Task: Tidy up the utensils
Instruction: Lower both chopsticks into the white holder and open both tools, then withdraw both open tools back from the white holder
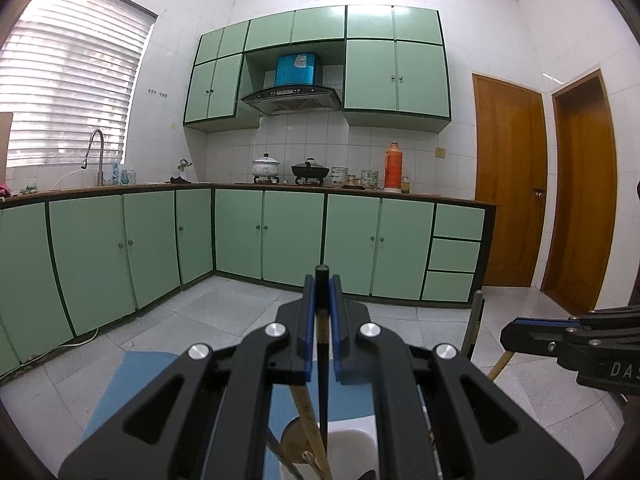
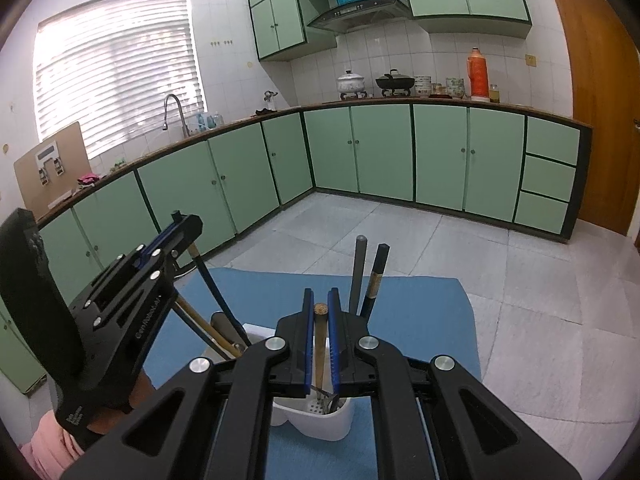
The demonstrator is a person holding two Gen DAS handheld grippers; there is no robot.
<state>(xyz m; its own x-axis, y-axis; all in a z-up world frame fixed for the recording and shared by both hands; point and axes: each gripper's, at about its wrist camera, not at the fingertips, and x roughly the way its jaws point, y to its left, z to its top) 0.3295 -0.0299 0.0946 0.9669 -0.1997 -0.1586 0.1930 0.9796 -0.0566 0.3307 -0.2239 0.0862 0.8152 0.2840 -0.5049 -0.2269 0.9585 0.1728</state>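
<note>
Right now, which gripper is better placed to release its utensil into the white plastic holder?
Probably the right gripper: its wooden-handled utensil stands upright, lower end already inside the white plastic holder. The left gripper holds its dark utensil slanted.

Kitchen w/ green cabinets [image 1: 292, 232], white tile walls, blinds on window [image 1: 68, 80], wooden doors [image 1: 508, 184], grey tile floor.

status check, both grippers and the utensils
Left gripper shut on dark chopstick. Right gripper shut on wooden handle. Both over white holder. Nothing blocking.
</note>
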